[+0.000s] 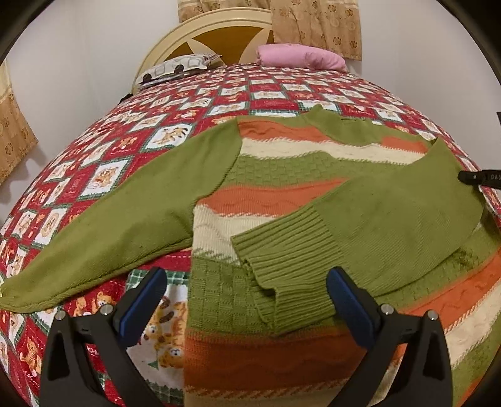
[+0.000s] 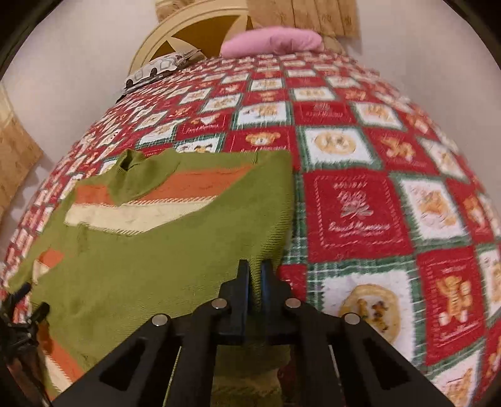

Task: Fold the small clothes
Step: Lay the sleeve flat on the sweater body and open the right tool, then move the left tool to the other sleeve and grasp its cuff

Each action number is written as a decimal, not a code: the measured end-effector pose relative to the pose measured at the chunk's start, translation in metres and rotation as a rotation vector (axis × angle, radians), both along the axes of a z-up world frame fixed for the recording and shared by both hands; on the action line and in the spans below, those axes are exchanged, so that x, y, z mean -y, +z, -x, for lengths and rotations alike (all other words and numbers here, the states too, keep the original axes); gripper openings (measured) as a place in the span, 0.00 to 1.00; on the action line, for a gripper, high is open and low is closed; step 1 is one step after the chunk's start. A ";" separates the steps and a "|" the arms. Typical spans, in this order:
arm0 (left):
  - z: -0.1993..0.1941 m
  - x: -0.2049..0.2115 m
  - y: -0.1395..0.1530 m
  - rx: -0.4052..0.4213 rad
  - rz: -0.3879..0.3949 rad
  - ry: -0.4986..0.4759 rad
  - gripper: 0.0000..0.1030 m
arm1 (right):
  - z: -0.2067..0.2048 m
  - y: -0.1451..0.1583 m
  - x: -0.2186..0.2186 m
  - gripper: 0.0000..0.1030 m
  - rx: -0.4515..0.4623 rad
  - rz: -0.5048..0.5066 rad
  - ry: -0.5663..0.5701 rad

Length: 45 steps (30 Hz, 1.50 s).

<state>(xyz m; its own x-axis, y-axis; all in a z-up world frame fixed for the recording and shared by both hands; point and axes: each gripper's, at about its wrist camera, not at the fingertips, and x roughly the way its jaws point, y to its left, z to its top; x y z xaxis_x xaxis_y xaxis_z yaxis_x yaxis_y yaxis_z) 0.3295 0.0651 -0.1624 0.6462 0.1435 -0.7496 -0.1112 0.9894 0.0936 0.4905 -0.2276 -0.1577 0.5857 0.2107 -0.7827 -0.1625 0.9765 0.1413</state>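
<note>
Right wrist: right gripper (image 2: pixel 256 272) pinching sweater (image 2: pixel 156 256) edge.

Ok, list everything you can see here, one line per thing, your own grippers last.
sweater: one, green with orange and cream stripes, flat on the bed, one sleeve folded across its front.
bedspread: one, red and white checks with bear pictures, covering the bed.
pink pillow: one, at the head of the bed.
patterned pillow: one, grey and white, beside the pink one.
headboard: one, cream and mustard, against the wall.
curtains: tan, floral, behind the headboard.
left gripper: black, blue pads, open over the folded cuff.
right gripper: black, shut on the sweater's edge.
</note>
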 end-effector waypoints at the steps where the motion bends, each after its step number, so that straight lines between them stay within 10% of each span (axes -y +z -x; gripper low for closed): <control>1: 0.000 0.001 0.000 0.000 -0.004 -0.002 1.00 | 0.002 0.001 0.003 0.05 0.007 0.006 -0.020; 9: -0.001 0.006 -0.001 -0.001 -0.018 -0.026 1.00 | -0.010 -0.010 0.012 0.07 -0.021 0.069 -0.069; 14: 0.000 0.002 0.000 0.008 -0.019 0.004 1.00 | 0.014 0.016 0.013 0.38 0.032 0.043 -0.078; 21: 0.003 0.000 0.002 0.023 -0.019 0.011 1.00 | 0.040 0.015 -0.019 0.38 -0.038 -0.111 0.125; 31: 0.024 -0.033 0.017 0.099 0.110 0.125 1.00 | 0.057 0.010 -0.047 0.38 -0.075 0.053 0.095; 35: 0.043 -0.053 0.018 0.099 0.165 0.158 1.00 | 0.070 0.022 -0.084 0.56 -0.033 0.040 0.178; 45: 0.099 -0.108 0.024 0.104 0.073 0.203 1.00 | 0.088 0.017 -0.145 0.56 0.016 0.199 0.273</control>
